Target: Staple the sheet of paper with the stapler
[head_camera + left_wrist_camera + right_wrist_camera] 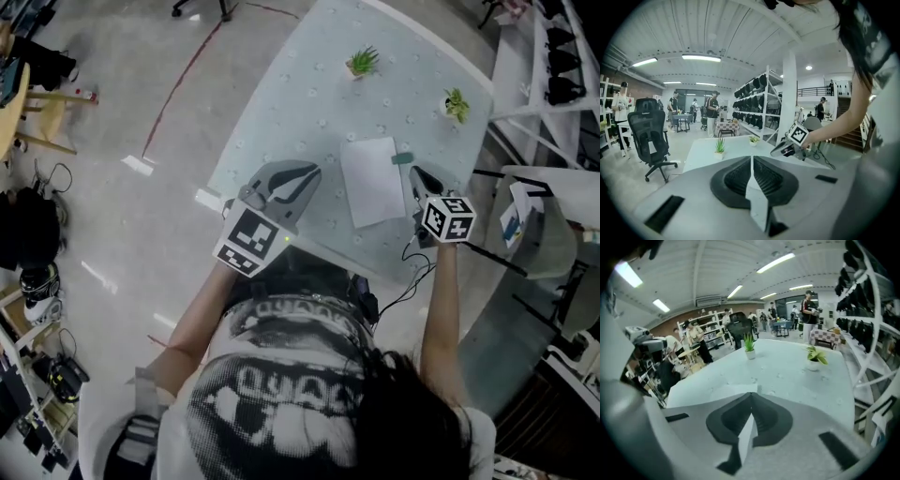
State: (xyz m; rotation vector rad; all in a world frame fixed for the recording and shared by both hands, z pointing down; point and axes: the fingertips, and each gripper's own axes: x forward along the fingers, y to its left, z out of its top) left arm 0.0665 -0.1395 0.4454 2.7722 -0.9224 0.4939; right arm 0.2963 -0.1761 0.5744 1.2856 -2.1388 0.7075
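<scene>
Paper: white rectangular sheet (372,180) flat on pale table (281,112), long axis running away from person, lying between grippers. Small teal stapler-like block (402,158) at sheet's far right corner, just ahead of right gripper (415,172), the nearer one. Left gripper (312,170) near sheet's left edge. Both jaw pairs pressed together, empty. No legible writing, only square markers (448,217).

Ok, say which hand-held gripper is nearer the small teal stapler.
Right. The right hand-held gripper is just beside the stapler; the left hand-held gripper is across the white paper sheet.
</scene>
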